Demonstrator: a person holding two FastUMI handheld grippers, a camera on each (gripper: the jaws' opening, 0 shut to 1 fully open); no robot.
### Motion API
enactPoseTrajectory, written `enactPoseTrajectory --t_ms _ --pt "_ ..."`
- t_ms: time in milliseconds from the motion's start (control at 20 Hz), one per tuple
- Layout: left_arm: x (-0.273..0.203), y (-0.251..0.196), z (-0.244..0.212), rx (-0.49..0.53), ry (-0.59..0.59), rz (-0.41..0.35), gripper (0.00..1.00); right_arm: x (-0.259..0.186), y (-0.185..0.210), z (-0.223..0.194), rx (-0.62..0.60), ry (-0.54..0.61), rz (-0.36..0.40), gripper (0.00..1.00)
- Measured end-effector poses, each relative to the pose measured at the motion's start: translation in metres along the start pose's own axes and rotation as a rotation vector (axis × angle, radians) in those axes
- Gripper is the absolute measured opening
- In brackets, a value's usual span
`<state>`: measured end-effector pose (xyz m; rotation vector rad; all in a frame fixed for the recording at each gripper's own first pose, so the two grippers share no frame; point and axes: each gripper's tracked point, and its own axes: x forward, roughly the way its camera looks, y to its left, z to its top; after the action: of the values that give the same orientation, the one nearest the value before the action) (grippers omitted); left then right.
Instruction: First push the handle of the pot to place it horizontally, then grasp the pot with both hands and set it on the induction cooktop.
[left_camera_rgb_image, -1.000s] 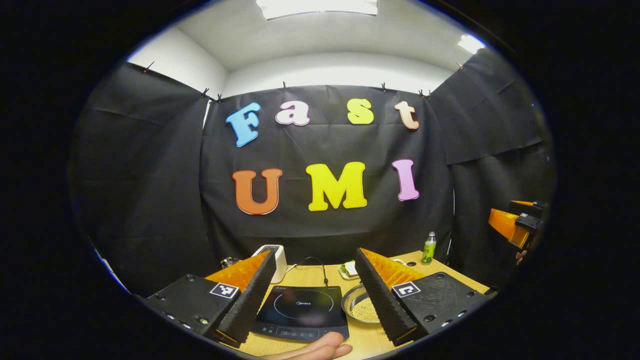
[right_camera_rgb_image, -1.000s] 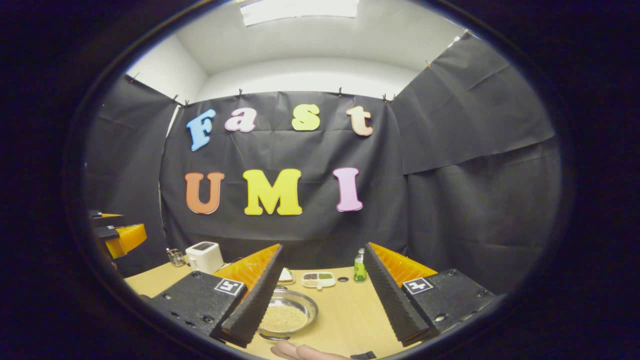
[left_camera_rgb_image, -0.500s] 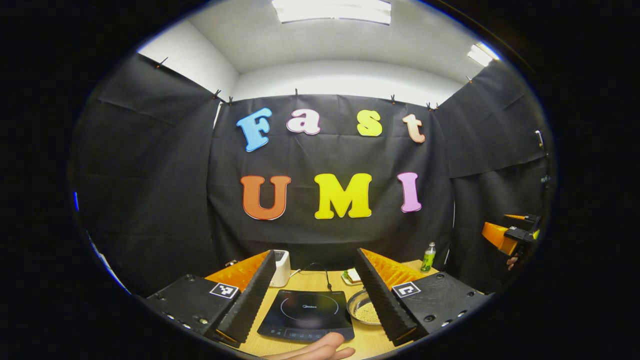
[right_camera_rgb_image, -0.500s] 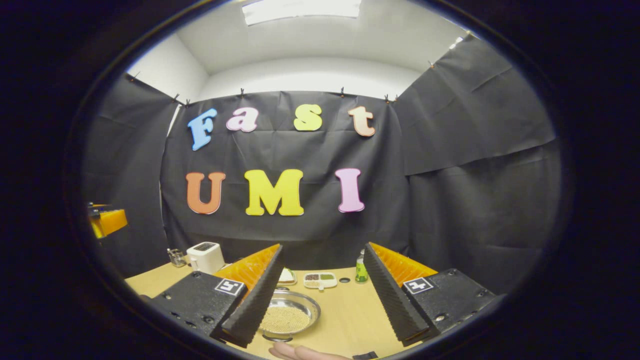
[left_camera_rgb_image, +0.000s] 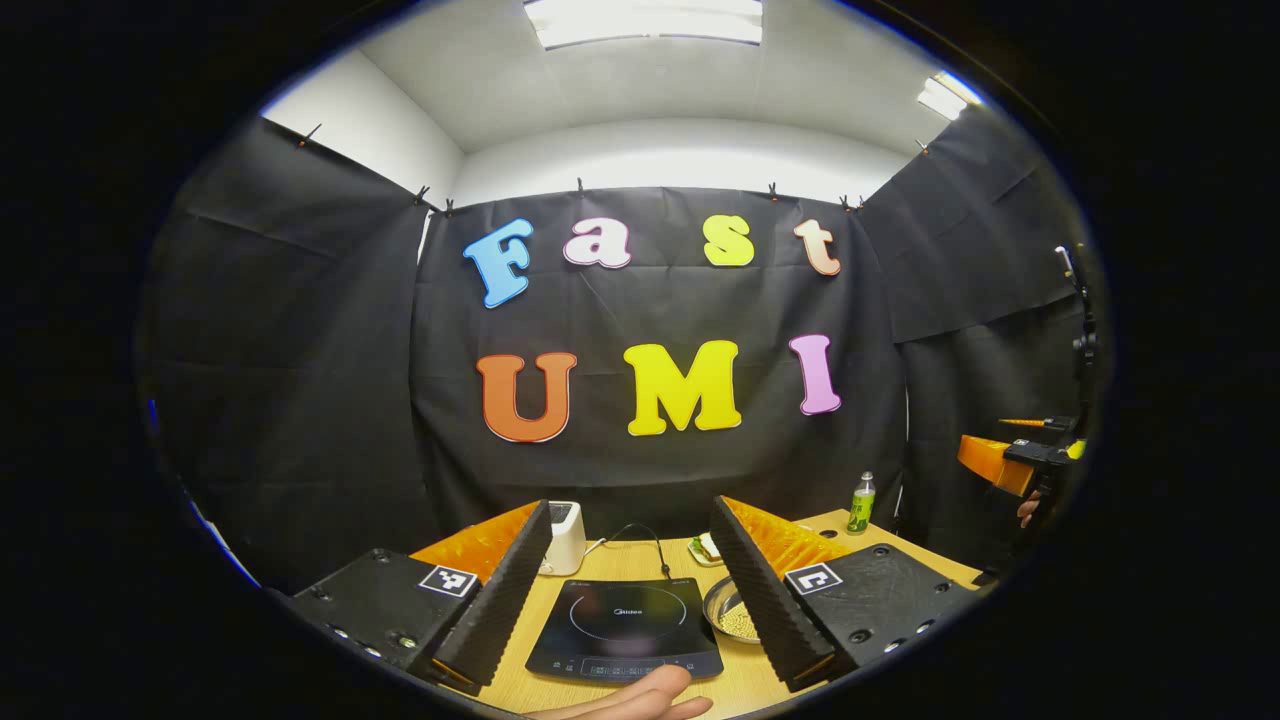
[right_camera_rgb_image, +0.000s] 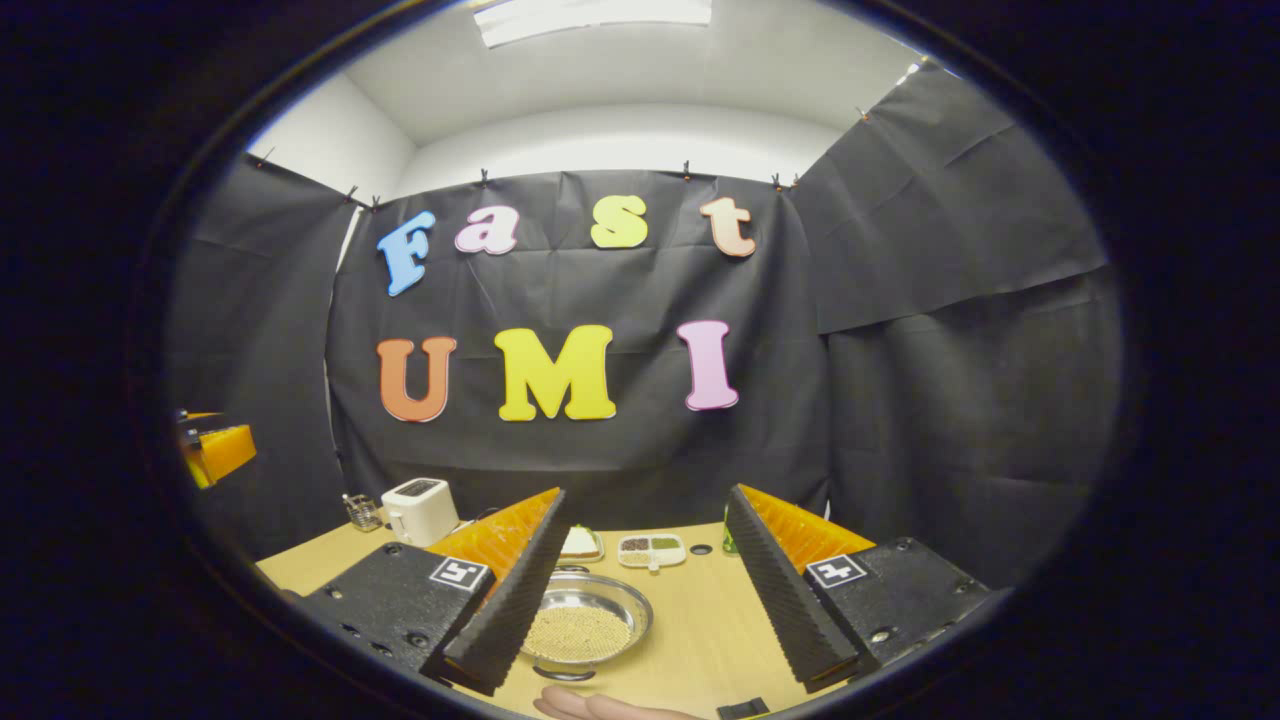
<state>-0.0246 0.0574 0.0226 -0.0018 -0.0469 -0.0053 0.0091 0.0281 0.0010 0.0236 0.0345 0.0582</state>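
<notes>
Cooktop (left_camera_rgb_image: 625, 630) first: in the left gripper view the flat, glossy black slab is lying dead ahead on the wooden counter (left_camera_rgb_image: 750, 675), framed between your left tool (left_camera_rgb_image: 625, 600) and its two ribbed black fingers, which are standing spread wide with nothing between them. The pot (left_camera_rgb_image: 733, 615), a shallow shiny metal dish with pale grains inside, is sitting just beside the cooktop's right edge, partly hidden behind the right-hand finger. A white toaster (left_camera_rgb_image: 566, 535) and a green bottle (left_camera_rgb_image: 860, 503) are standing farther back. Your other tool (left_camera_rgb_image: 1005, 462) is hanging well off to the right.

In the right gripper view the pot (right_camera_rgb_image: 587, 628) is lying ahead and slightly left of your right tool (right_camera_rgb_image: 640, 600), close to its left-hand finger; this tool is also spread and pinching nothing. I cannot tell where the handle is pointing. Judging from this, your right tool is the nearer one for the push, and the pot then needs to travel leftward.
</notes>
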Motion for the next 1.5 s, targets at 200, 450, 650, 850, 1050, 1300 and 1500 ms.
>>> enactPoseTrajectory --t_ms 200,450,650,850,1050,1300,1500 --pt "-0.005 0.001 0.006 -0.025 -0.017 0.008 0.96 0.008 0.011 -0.009 0.031 0.025 0.024 0.96" --pt "-0.019 0.007 0.007 -0.005 -0.039 0.021 0.96 0.017 0.028 -0.031 0.029 0.098 0.080 0.93" --pt "-0.025 0.002 0.008 -0.007 -0.053 0.004 0.96 0.031 0.042 -0.053 0.014 0.134 0.094 0.80" --pt "-0.031 -0.007 0.006 -0.021 -0.051 -0.031 0.96 0.048 0.060 -0.089 -0.020 0.234 0.118 0.42" --pt "-0.036 -0.006 0.006 -0.022 -0.064 -0.042 0.96 0.057 0.079 -0.123 -0.004 0.337 0.168 0.10" --pt "-0.041 0.001 0.003 -0.021 -0.066 -0.033 0.96 0.055 0.110 -0.187 0.004 0.530 0.226 0.04" --pt "-0.045 0.001 -0.002 -0.017 -0.063 -0.039 0.96 0.030 0.158 -0.248 0.098 0.797 0.357 0.04"
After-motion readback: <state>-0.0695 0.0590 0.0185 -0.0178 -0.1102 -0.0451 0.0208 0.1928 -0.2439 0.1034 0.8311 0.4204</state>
